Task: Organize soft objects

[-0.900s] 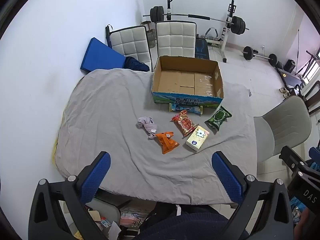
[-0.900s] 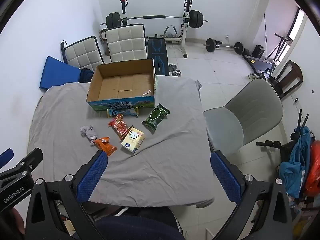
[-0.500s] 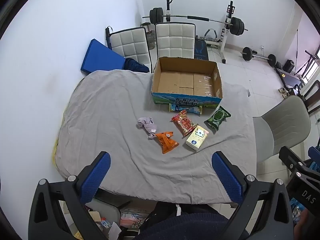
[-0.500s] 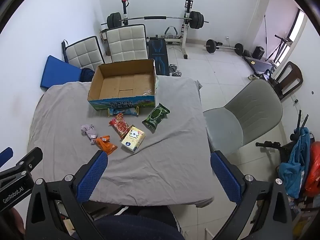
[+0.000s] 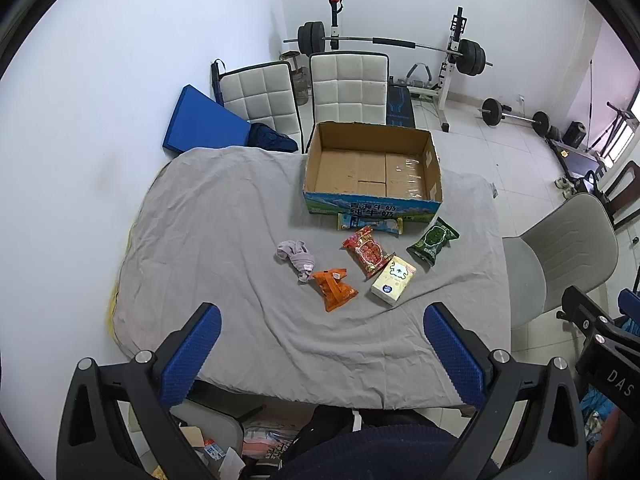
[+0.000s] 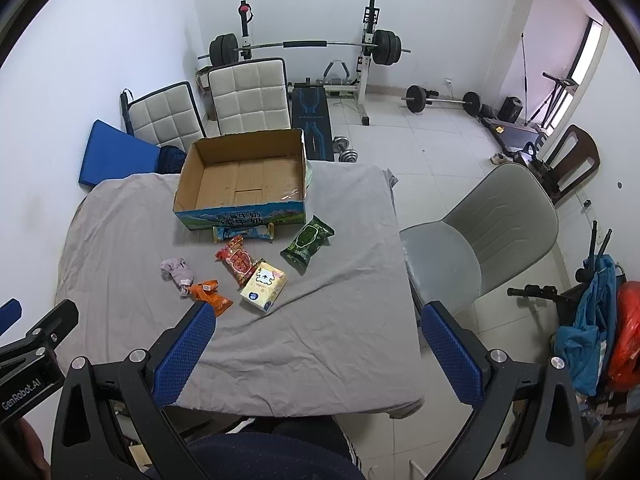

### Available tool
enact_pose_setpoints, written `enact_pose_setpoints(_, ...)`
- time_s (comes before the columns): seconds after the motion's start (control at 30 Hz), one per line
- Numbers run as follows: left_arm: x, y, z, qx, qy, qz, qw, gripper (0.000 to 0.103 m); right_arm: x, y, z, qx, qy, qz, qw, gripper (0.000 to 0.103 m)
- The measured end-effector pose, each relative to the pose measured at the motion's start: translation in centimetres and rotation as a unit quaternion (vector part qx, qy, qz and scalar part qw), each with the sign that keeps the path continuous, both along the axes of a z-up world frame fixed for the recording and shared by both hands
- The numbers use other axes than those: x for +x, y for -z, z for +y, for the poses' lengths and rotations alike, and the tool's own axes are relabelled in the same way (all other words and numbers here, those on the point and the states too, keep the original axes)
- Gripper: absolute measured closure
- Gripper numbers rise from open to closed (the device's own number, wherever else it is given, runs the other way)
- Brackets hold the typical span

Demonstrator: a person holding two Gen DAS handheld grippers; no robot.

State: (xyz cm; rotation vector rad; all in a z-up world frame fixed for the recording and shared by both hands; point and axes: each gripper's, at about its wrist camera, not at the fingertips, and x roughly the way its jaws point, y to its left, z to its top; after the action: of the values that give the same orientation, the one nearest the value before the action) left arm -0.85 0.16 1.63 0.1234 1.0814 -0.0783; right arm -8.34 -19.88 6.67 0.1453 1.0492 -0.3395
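While both pairs of tongs hang above the near edge of the grey-cloth-covered counter, neither touches anything. The left tongs stand with their blue-padded fingers spread wide and nothing between them; the right tongs are likewise spread wide and carry nothing.

In the left wrist view, the open brown cardboard box with a blue printed front sits at about 12 o'clock on the counter, its inside bare. A flat light-blue packet lies against the box's front wall. Just nearer, the soft items form a loose cluster at the counter's middle. A crumpled pale lilac cloth lies at the cluster's 9 o'clock side. An orange snack pouch lies right beside it, at about 6 o'clock. A red printed snack bag sits at the centre, with a cream-yellow tissue pack touching its near right end. A dark green snack bag lies at 3 o'clock, a little apart from the rest.

Beyond the counter at 12 o'clock stand two white quilted chairs. A grey plastic chair stands at 3 o'clock, beside the counter's right edge. A barbell on a rack stands against the far wall.
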Motion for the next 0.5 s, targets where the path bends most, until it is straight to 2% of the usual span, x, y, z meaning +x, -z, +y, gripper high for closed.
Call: enact_pose_setpoints(0.5, 0.1, -1.0, -0.2, -0.007, 0.002, -0.009, 0.9999, 0.000, -0.2, -0.2, -0.2, -0.001, 0.006, -0.007, 1.000, 0.000)
